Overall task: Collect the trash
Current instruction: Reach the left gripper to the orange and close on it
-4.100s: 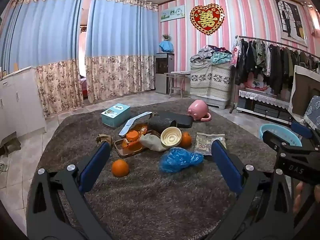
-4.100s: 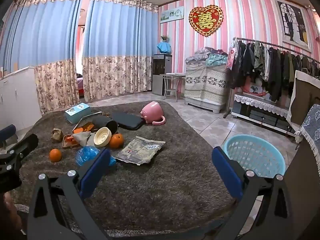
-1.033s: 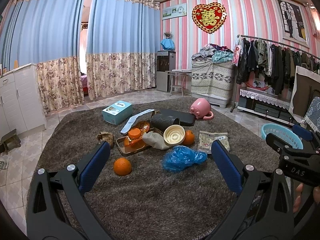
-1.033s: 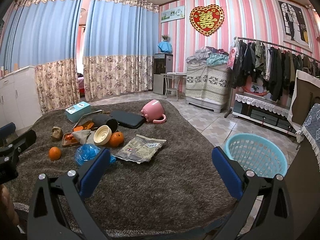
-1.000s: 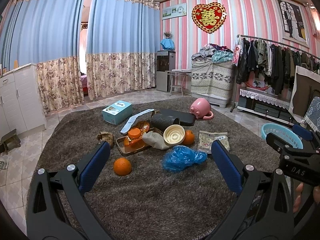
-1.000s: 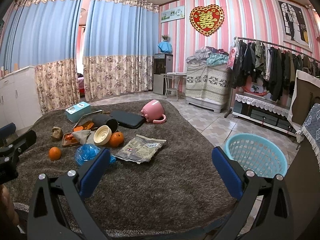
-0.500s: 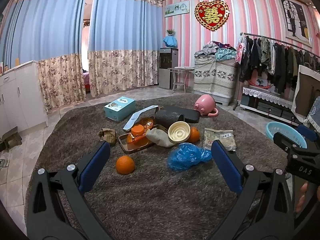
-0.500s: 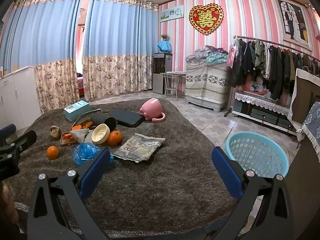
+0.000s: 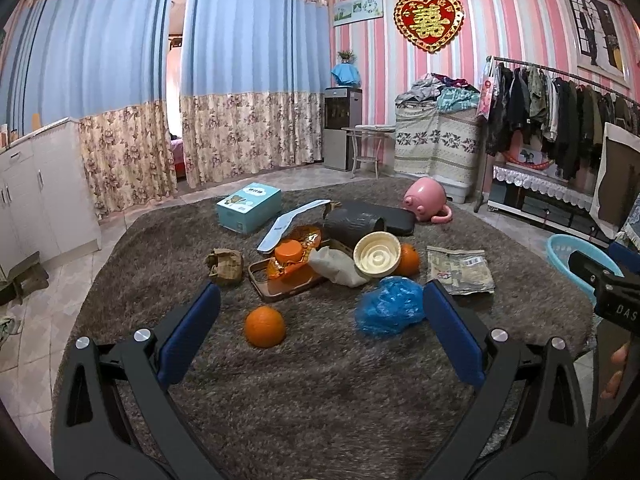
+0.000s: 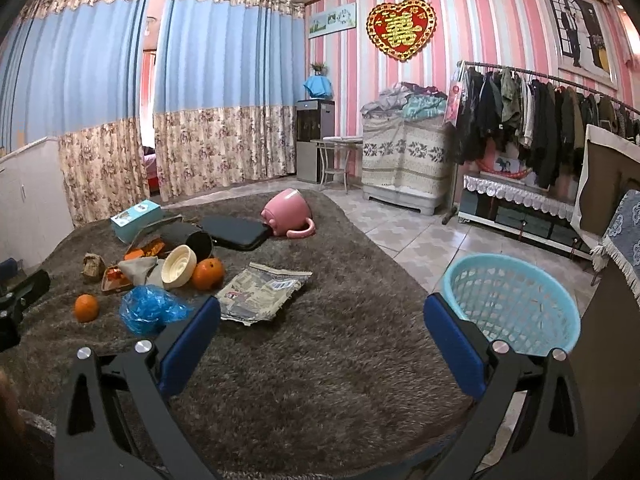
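A pile of litter lies on a brown shaggy rug (image 9: 320, 380): a crumpled blue plastic bag (image 9: 390, 306), a printed foil packet (image 9: 460, 270), an orange (image 9: 265, 327), a cream ribbed cup (image 9: 377, 254), a second orange (image 9: 410, 258), an orange wrapper on a brown tray (image 9: 294, 258) and a crumpled brown wad (image 9: 225, 266). My left gripper (image 9: 320, 316) is open and empty, low over the rug just short of the pile. My right gripper (image 10: 320, 320) is open and empty, beside a light blue basket (image 10: 514, 300). The bag (image 10: 150, 308) and packet (image 10: 262, 290) lie to its left.
A teal box (image 9: 249, 207), a black case (image 9: 384, 220), a dark roll (image 9: 352, 226) and a tipped pink mug (image 9: 426, 202) lie at the rug's far side. White cabinets (image 9: 36, 188) stand left, a clothes rack (image 9: 560, 120) right. Tiled floor surrounds the rug.
Both grippers have moved slightly forward and lower towards the rug; the litter looks a little nearer. Nothing on the rug has moved, and both stay open.
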Tool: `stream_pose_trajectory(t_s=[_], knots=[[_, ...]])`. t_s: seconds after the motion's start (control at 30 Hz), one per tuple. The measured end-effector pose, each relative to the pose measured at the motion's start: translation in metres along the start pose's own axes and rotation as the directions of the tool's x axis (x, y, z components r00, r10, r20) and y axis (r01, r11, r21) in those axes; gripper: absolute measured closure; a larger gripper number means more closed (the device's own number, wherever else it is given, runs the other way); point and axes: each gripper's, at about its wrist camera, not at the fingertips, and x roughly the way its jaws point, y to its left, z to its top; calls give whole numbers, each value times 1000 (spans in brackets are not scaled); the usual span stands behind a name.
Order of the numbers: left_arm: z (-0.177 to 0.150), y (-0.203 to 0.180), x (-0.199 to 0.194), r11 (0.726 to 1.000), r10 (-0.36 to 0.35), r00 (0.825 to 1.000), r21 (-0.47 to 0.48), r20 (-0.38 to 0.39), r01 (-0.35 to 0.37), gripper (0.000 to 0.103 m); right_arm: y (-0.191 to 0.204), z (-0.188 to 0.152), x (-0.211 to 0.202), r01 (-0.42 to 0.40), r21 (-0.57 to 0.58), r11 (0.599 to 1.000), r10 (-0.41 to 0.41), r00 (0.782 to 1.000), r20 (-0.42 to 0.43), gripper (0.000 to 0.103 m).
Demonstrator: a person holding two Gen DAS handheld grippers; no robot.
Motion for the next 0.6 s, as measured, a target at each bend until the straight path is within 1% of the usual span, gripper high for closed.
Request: stream_pose_trajectory(t_s=[0.1, 0.2, 0.3, 0.4, 0.47, 0.6], knots=[[-1, 6, 9, 1000, 11, 1000, -5, -17, -11, 5, 5, -3, 18, 16, -28, 999, -18, 996, -82, 4], [-2, 15, 15, 1000, 29, 999, -8, -26, -29, 5, 5, -5, 26, 1, -14, 1000, -2, 995, -96, 4], [-4, 26, 25, 999, 44, 998, -23, -48, -46, 5, 3, -7, 32, 23, -8, 1000, -23, 995, -101, 4], [-9, 39, 41, 998, 36, 995, -42, -89, -40, 5, 4, -8, 38, 41, -24, 999, -43, 993, -110, 4], [-14, 45, 53, 997, 41, 992, -56, -120, -48, 5, 4, -9, 43, 37, -35, 999, -41, 991, -125, 4], [-22, 58, 83, 991, 80, 979, -92, -190, -99, 5, 8, -10, 56, 13, -49, 999, -20, 988, -156, 4]])
